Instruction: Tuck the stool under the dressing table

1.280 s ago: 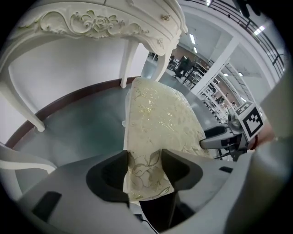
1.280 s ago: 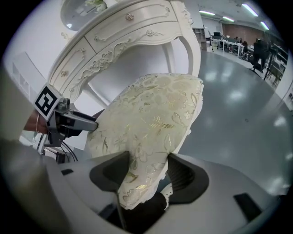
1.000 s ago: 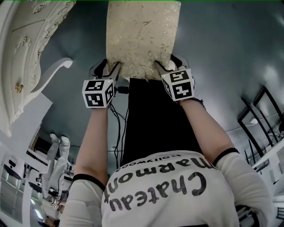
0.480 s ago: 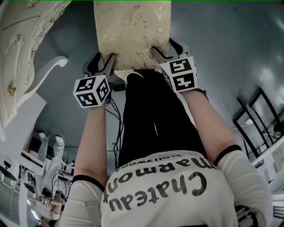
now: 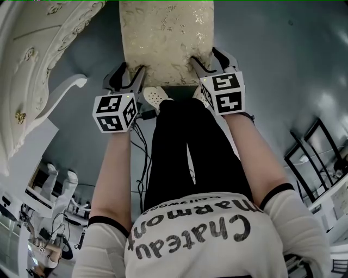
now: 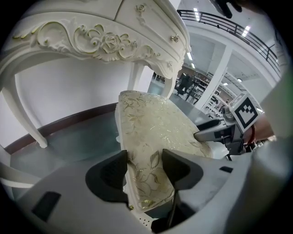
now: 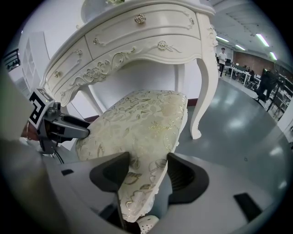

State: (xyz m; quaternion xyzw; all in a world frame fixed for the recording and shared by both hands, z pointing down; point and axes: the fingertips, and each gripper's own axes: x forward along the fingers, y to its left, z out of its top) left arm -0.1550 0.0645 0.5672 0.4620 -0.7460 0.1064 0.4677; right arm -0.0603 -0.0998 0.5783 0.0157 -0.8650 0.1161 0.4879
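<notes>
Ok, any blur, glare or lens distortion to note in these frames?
Head view: sharp, fisheye curves the dressing table, pale glare on the floor. Left gripper view: dark round vignette, stool crisp, ceiling lights blown out. Right gripper view: same vignette, light reflections on the floor, no motion blur.

Cream fabric on my stool, with shiny gold leaves and flowers woven through it. The dressing table is ivory white, its carved scrolls tinged gold, its knobs gold too. Glossy blue-grey floor. My left gripper and right gripper are pale grey with black pads, and their cubes carry black-and-white squares. Black trousers, white shirt with black lettering.
</notes>
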